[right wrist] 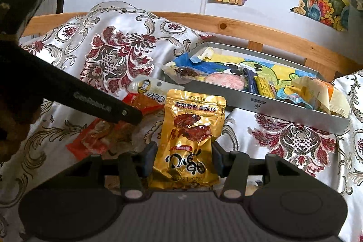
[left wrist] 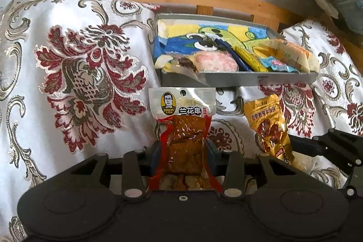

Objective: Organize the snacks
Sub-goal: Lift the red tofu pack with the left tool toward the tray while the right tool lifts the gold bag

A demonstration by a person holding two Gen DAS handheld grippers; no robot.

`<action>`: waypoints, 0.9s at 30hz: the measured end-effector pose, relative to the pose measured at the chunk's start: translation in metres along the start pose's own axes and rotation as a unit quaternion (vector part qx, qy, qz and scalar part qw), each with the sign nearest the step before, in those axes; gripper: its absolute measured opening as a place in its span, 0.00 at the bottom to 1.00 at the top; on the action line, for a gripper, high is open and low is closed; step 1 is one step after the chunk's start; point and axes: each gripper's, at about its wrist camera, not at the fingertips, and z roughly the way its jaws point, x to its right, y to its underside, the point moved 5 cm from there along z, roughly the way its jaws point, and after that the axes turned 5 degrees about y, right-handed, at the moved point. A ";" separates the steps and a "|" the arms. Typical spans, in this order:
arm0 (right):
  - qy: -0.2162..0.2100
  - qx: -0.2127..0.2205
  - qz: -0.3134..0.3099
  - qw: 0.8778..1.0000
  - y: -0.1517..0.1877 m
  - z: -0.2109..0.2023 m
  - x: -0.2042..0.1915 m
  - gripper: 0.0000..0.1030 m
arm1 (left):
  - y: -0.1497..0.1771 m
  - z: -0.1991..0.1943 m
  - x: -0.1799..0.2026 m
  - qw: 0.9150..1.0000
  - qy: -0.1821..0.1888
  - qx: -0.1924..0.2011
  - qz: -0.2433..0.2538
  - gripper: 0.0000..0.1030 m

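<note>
Two packets are held above a floral cloth. Left wrist view: left gripper pinches a tofu packet short of the tray. Right wrist view: right gripper clamps a gold pouch, tray beyond.

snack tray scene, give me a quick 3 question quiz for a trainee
1. True or false: the left gripper is shut on a clear packet of brown tofu.
2. What colour is the pouch in the right gripper? A gold, B green, C white.
3. What lines the grey tray?

Key: 1 true. 2 A. 3 a colourful drawing, with several snacks lying on it.
</note>
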 end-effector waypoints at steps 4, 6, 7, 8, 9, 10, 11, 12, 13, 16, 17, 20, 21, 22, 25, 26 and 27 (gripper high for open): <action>0.009 0.008 0.002 1.000 -0.003 -0.001 0.004 0.54 | -0.003 -0.008 0.000 1.000 -0.002 0.019 -0.004 0.41; 0.014 0.015 0.004 1.000 -0.006 -0.003 0.007 0.54 | -0.005 -0.012 0.001 0.999 -0.006 0.034 -0.003 0.41; 0.016 0.019 0.005 1.000 -0.007 -0.003 0.008 0.54 | -0.007 -0.014 0.001 0.999 -0.008 0.041 -0.002 0.41; 0.019 0.024 0.005 1.000 -0.009 -0.004 0.010 0.54 | -0.008 -0.016 0.001 0.999 -0.009 0.050 -0.001 0.41; 0.023 0.028 0.005 0.999 -0.011 -0.005 0.012 0.54 | -0.009 -0.017 0.001 0.998 -0.010 0.057 0.000 0.41; 0.026 0.035 0.006 0.999 -0.013 -0.007 0.014 0.54 | -0.010 -0.019 0.001 0.998 -0.009 0.064 -0.001 0.41; 0.029 0.039 0.006 0.999 -0.015 -0.008 0.015 0.54 | -0.011 -0.020 0.001 0.997 -0.009 0.072 -0.002 0.41; 0.032 0.043 0.005 0.999 -0.016 -0.009 0.016 0.54 | -0.011 -0.022 0.001 0.997 -0.008 0.077 -0.003 0.41; 0.035 0.047 0.004 0.998 -0.018 -0.010 0.018 0.54 | -0.012 -0.024 0.001 0.997 -0.007 0.083 -0.004 0.41; 0.041 0.059 0.000 0.997 -0.023 -0.012 0.021 0.54 | -0.013 -0.029 0.004 0.995 0.001 0.101 -0.004 0.41; 0.044 0.063 -0.002 0.997 -0.024 -0.013 0.022 0.54 | -0.013 -0.030 0.006 0.994 0.006 0.105 -0.004 0.41; 0.054 0.077 -0.010 0.996 -0.029 -0.014 0.025 0.54 | -0.013 -0.032 0.010 0.993 0.015 0.114 -0.001 0.41; 0.056 0.080 -0.012 0.995 -0.030 -0.015 0.026 0.54 | -0.013 -0.033 0.011 0.993 0.017 0.117 -0.002 0.41; 0.058 0.083 -0.014 0.995 -0.032 -0.015 0.028 0.54 | -0.014 -0.033 0.011 0.993 0.019 0.119 -0.004 0.41; 0.065 0.096 -0.010 0.993 -0.043 -0.012 0.035 0.54 | -0.025 -0.034 0.011 0.991 0.026 0.127 -0.026 0.41; 0.069 0.102 -0.008 0.992 -0.048 -0.011 0.039 0.54 | -0.031 -0.032 0.010 0.990 0.029 0.129 -0.041 0.41; 0.076 0.107 -0.006 0.991 -0.052 -0.009 0.044 0.54 | -0.037 -0.031 0.010 0.989 0.032 0.133 -0.054 0.41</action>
